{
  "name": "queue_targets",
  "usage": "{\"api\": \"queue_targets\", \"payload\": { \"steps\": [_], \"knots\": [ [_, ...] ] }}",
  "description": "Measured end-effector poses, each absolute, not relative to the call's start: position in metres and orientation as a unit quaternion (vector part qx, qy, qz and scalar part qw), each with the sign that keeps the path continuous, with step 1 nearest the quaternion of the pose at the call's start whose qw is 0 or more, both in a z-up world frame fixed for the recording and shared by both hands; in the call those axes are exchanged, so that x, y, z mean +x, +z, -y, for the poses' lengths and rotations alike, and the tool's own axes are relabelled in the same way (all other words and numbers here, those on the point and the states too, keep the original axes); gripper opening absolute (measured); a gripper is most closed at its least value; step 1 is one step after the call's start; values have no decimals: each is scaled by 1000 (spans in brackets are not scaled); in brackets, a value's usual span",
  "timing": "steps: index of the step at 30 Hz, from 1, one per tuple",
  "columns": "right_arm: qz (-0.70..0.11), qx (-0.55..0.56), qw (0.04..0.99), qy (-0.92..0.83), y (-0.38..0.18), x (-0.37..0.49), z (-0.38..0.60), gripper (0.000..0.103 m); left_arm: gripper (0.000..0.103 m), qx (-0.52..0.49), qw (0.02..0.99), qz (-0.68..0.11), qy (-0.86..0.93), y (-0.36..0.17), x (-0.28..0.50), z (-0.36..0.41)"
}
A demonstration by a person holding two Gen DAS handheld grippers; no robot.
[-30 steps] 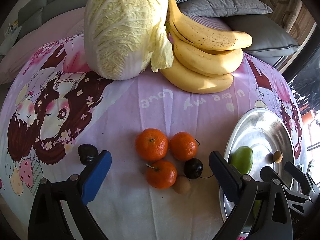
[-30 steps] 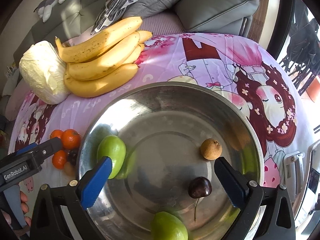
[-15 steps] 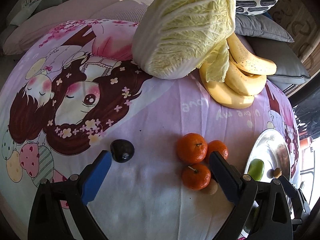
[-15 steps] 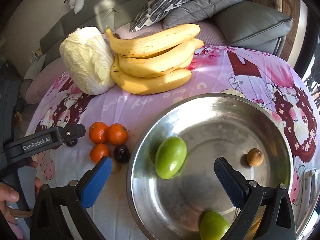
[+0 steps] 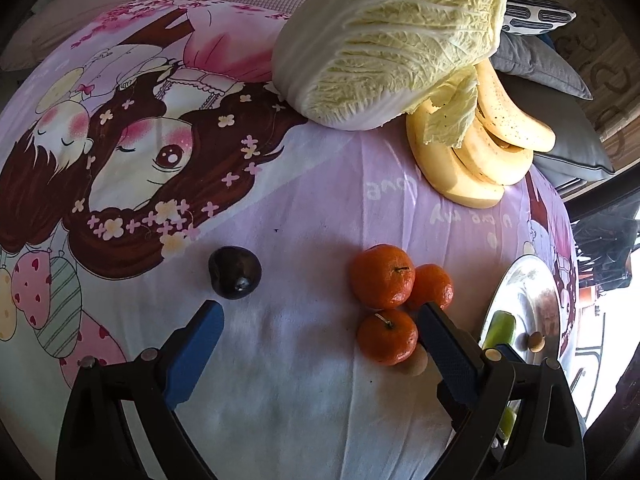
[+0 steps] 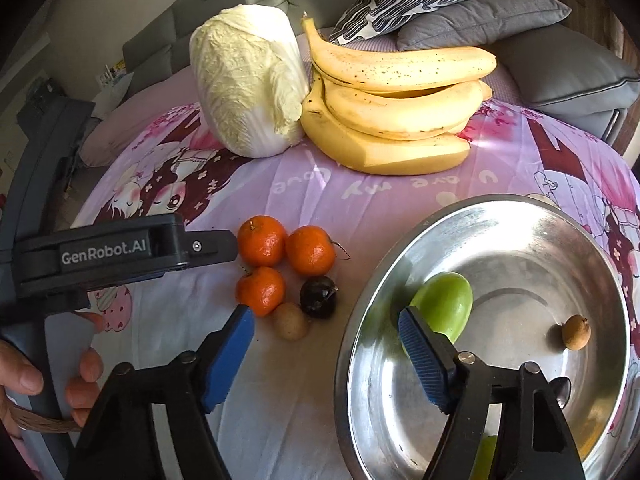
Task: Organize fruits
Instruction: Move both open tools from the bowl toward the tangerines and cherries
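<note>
Nearest the right wrist camera, the right gripper [image 6: 326, 344] stands fairly wide with nothing between its blue pads; its jaws have just been closing, one pad over the cloth and the other over the rim of the steel bowl [image 6: 360, 360]. Just ahead lie a small brown fruit [image 6: 291, 321] and a dark plum [image 6: 318, 296], touching the three tangerines [image 6: 262, 290] on the cartoon-printed cloth [image 6: 320, 188]. The bowl already carries a green fruit [image 6: 444, 312] and another brown fruit [image 6: 575, 332]. The left gripper [image 5: 320, 354] hangs wide and empty, near a second dark fruit [image 5: 235, 267] lying apart. To do the likely next pick well, the right gripper should straddle one small fruit squarely, avoiding its neighbours, then close gently. Beyond, the cabbage [image 6: 248, 80] and bananas [image 6: 396, 104] rest against each other.
</note>
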State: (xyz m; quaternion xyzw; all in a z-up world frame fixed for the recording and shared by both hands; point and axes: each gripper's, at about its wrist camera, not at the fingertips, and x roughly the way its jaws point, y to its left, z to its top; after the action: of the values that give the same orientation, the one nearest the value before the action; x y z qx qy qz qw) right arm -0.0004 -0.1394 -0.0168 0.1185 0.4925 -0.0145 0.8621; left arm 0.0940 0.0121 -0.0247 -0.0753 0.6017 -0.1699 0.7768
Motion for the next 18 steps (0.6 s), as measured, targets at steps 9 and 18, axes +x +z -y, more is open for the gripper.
{"api": "queue_targets", "payload": {
  "steps": [9,18],
  "knots": [
    [-487,124,864,-19,-18,5,143,55,73,-67,763,-608,-209,-27,89,11],
    [-478,120,870,-18,-14,8,143,43,68,-76,757,-617,-203,-30,92,12]
  ]
}}
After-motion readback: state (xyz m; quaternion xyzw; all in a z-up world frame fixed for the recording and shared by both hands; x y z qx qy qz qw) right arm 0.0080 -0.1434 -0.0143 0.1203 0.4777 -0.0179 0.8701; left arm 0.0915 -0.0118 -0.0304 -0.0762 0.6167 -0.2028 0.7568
